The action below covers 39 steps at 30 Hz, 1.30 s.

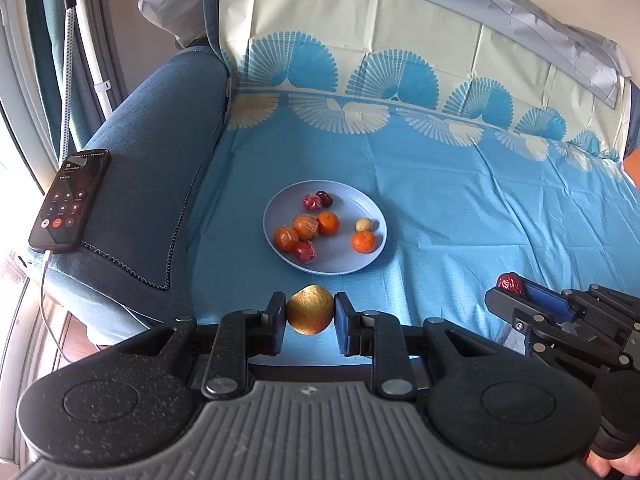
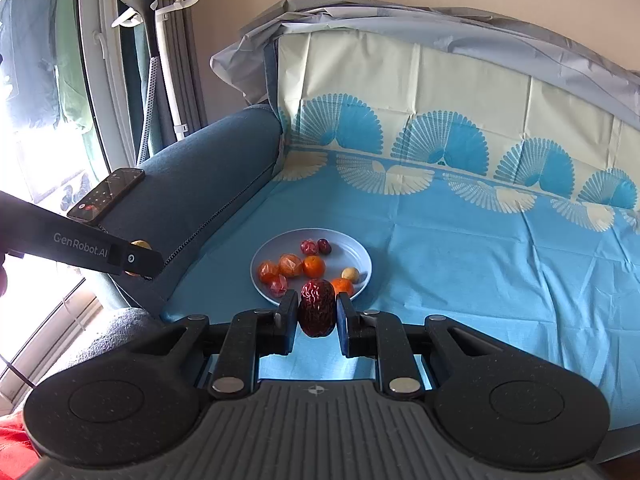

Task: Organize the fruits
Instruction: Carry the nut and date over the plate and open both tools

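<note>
Carrying two fruits toward the plate [image 1: 280, 216], one in each gripper.

Left wrist view: the left gripper [image 1: 310, 314] pinches a yellow-brown fruit [image 1: 310, 310] at lower centre, below the plate; it should be lowered into the bare patch before letting go. Right wrist view: the right gripper [image 2: 318, 312] clamps a red date [image 2: 317, 307] over the plate's near rim; it is best set down gently, clear of the oranges [image 2: 313, 266].

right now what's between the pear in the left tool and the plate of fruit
Nothing: in the left wrist view only bare blue cloth lies between the pear, held in the left tool, and the near rim of the plate.
</note>
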Motion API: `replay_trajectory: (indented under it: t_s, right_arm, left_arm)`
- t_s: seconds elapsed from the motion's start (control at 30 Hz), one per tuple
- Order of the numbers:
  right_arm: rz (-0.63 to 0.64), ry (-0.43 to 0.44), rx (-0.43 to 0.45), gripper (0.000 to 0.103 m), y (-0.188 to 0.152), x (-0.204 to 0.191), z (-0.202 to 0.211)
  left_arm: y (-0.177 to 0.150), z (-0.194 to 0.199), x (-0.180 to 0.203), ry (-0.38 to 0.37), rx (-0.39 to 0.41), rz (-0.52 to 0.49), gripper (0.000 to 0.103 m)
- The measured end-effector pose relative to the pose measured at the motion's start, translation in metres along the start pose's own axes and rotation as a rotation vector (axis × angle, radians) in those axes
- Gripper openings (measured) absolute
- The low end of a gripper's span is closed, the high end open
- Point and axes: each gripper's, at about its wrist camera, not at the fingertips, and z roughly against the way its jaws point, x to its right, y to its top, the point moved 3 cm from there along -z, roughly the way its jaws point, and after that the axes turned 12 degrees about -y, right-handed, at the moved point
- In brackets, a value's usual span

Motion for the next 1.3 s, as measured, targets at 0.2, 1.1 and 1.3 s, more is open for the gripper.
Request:
replay_trajectory:
  t_s: [0.2,1.1,1.3]
  right_arm:
    - [0.001,-0.001,-0.002,0.021,0.0,0.001,0.001]
    - [-0.011,-0.024,-0.057,0.021,0.009,-0.001,-0.035]
    - [-0.01,-0.02,-0.074,0.021,0.02,-0.005,-0.063]
  left_arm:
    - [0.001,-0.003,0.0,0.003,-0.005,-0.001,0.028]
    - [0.018,-0.036,-0.023,0.0,-0.06,0.04,0.028]
    - [0.038,-0.062,-0.036,0.002,-0.068,0.047,0.028]
